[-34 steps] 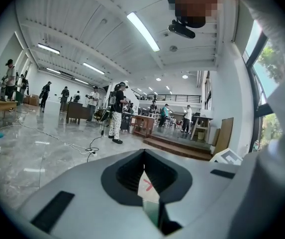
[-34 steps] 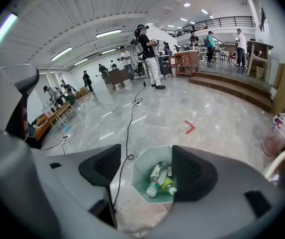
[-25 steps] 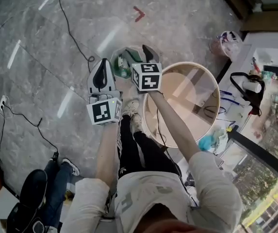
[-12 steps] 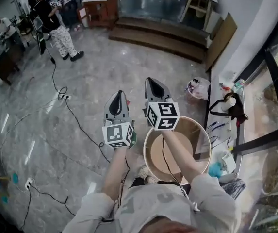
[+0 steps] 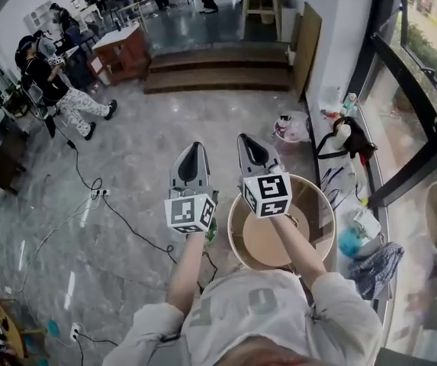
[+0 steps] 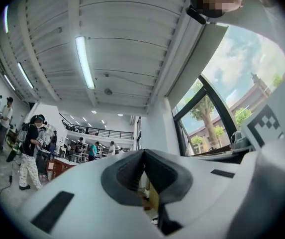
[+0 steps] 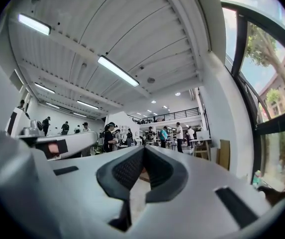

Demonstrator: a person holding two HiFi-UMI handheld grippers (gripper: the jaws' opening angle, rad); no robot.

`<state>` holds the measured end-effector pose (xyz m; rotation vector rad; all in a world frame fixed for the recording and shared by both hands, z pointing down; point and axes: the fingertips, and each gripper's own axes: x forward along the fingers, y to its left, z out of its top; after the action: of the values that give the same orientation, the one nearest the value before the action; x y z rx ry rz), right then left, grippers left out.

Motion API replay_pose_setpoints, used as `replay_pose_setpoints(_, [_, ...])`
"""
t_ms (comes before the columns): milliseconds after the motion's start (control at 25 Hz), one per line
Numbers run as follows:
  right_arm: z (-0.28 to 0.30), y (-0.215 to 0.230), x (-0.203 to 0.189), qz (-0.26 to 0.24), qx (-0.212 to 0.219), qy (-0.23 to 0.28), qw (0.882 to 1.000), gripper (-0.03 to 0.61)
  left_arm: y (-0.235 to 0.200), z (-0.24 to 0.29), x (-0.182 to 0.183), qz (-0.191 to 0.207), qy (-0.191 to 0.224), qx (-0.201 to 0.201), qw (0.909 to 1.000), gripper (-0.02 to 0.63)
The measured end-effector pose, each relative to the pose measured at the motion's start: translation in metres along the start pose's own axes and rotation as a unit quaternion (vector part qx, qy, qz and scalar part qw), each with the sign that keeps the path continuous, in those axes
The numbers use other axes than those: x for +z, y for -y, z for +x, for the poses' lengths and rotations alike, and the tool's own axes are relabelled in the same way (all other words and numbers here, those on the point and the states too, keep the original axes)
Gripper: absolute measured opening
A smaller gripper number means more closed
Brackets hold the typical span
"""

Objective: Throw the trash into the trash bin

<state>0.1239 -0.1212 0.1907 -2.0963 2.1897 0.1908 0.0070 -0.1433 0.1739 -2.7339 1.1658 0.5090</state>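
Observation:
Both grippers are held up side by side in front of me, pointing out across the room. In the head view my left gripper (image 5: 193,148) and my right gripper (image 5: 245,139) show narrow, closed tips with nothing in them. The left gripper view shows the left gripper (image 6: 143,152) with its jaws meeting at the tip and nothing between them. The right gripper (image 7: 144,148) looks the same in its own view: shut and empty. Only a green sliver of the trash bin (image 5: 212,232) shows on the floor under the left gripper's marker cube. No trash is in view.
A round wooden table (image 5: 323,204) stands below my right arm. Cables (image 5: 119,212) trail over the marble floor at left. Steps (image 5: 218,71) rise ahead, with people (image 5: 58,90) at far left. A pink bag (image 5: 287,128) and a cluttered window ledge (image 5: 351,151) lie at right.
Both grippers have risen from over the green bin on the floor and tipped up to point across the room. The head view has swung up from the floor.

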Motion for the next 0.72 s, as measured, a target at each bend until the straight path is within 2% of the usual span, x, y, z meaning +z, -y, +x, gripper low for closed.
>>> replay_pose_setpoints(200, [-0.006, 0.0, -0.001, 0.005, 0.002, 0.007, 1.0, 0.014, 0.014, -0.002, -0.003, 0.003, -0.003, -0.012, 0.9999, 0.012])
replay_pose_setpoints(440, [-0.004, -0.019, 0.012, 0.015, 0.027, 0.024, 0.999, 0.014, 0.004, -0.013, 0.012, 0.014, 0.017, -0.002, 0.9998, 0.012])
replay_pose_setpoints(560, [-0.003, -0.03, 0.011, 0.007, 0.044, 0.025, 0.999, 0.014, -0.002, -0.017, 0.011, 0.01, 0.019, 0.01, 0.9997, 0.012])
replay_pose_setpoints(720, [0.0, -0.033, 0.007, 0.007, 0.052, 0.017, 0.998, 0.014, 0.001, -0.021, 0.007, 0.015, 0.017, 0.006, 0.9997, 0.012])
